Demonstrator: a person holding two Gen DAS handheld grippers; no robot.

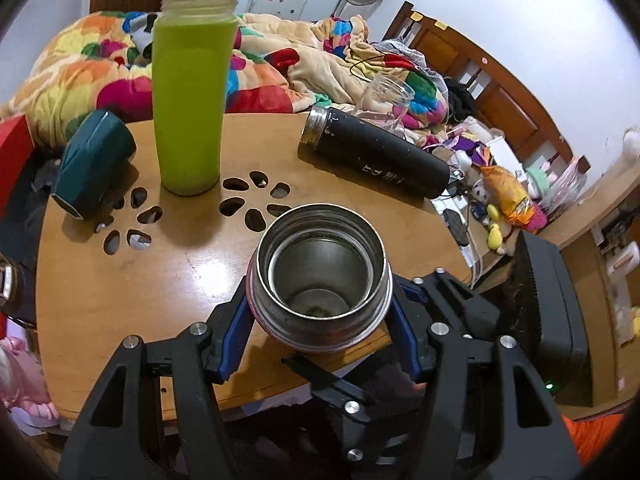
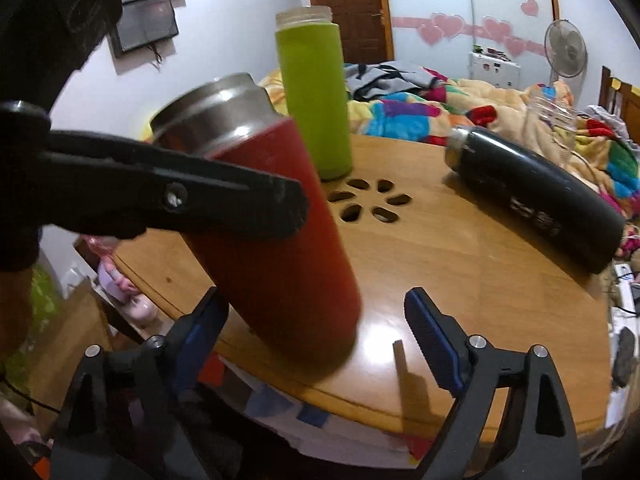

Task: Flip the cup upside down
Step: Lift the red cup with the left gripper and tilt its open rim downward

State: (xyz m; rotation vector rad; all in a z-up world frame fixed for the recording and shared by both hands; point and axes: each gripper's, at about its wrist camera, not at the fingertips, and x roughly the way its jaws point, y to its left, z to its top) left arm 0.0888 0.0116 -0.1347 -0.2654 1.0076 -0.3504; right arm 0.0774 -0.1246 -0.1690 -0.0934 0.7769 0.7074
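The red cup [image 1: 320, 276] is clamped near its steel mouth between the blue pads of the left gripper [image 1: 320, 312], tilted, its base apparently resting on the wooden table [image 2: 460, 280]. The right gripper [image 2: 316, 324] is held wide apart, with the cup's base just ahead of its left finger. Beyond the tongs, a green bottle [image 1: 190, 92] is seen upright and a black flask [image 1: 376, 152] lying down.

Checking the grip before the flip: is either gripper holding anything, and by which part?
The left gripper clamps the red cup around its upper body, just below the steel neck. The right gripper is open, holding nothing.
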